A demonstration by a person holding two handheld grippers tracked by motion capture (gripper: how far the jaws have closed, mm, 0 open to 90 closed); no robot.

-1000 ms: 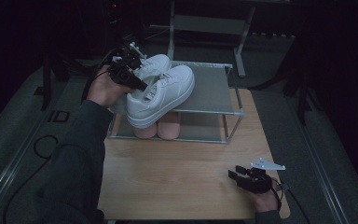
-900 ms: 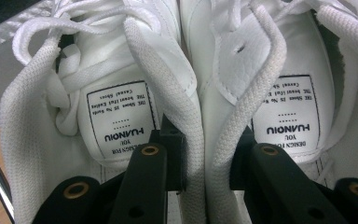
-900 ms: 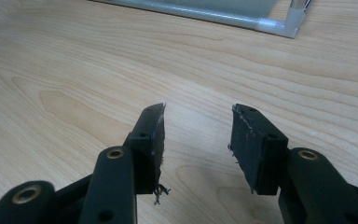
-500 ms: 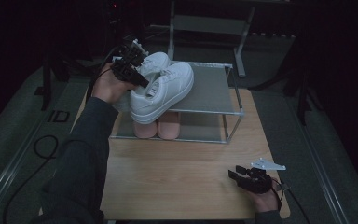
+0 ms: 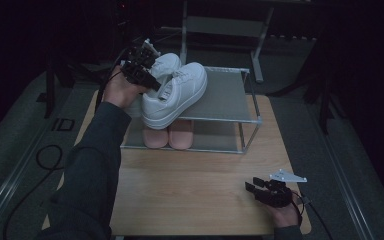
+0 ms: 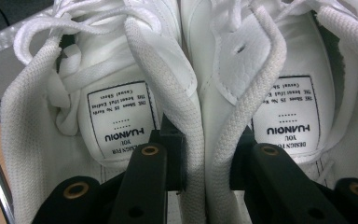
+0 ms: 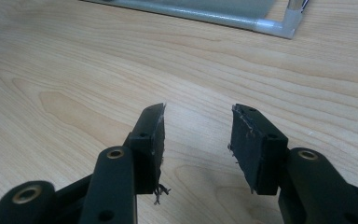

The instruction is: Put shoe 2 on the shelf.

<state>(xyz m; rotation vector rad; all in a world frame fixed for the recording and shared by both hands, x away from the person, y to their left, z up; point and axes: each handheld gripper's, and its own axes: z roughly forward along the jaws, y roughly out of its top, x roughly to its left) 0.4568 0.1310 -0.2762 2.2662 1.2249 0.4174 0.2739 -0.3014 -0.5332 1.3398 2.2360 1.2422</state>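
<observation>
The left tool (image 5: 140,67) pinched the two inner collars of the white sneakers (image 5: 172,95) together, jaws narrow, holding the pair tilted on the metal shoe rack's (image 5: 230,95) top shelf. The right tool (image 5: 265,191) rested on the table (image 5: 190,185), jaws wide and empty.

"HUANQIU" upside down on both white sneakers' (image 6: 191,70) insole labels (image 6: 121,123); "ID" on floor (image 5: 63,124)

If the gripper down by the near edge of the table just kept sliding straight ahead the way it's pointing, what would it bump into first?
Probably the metal shoe rack. The right gripper is open, with bare wooden table ahead, then the rack's bottom rail; depth is hard to judge.
</observation>
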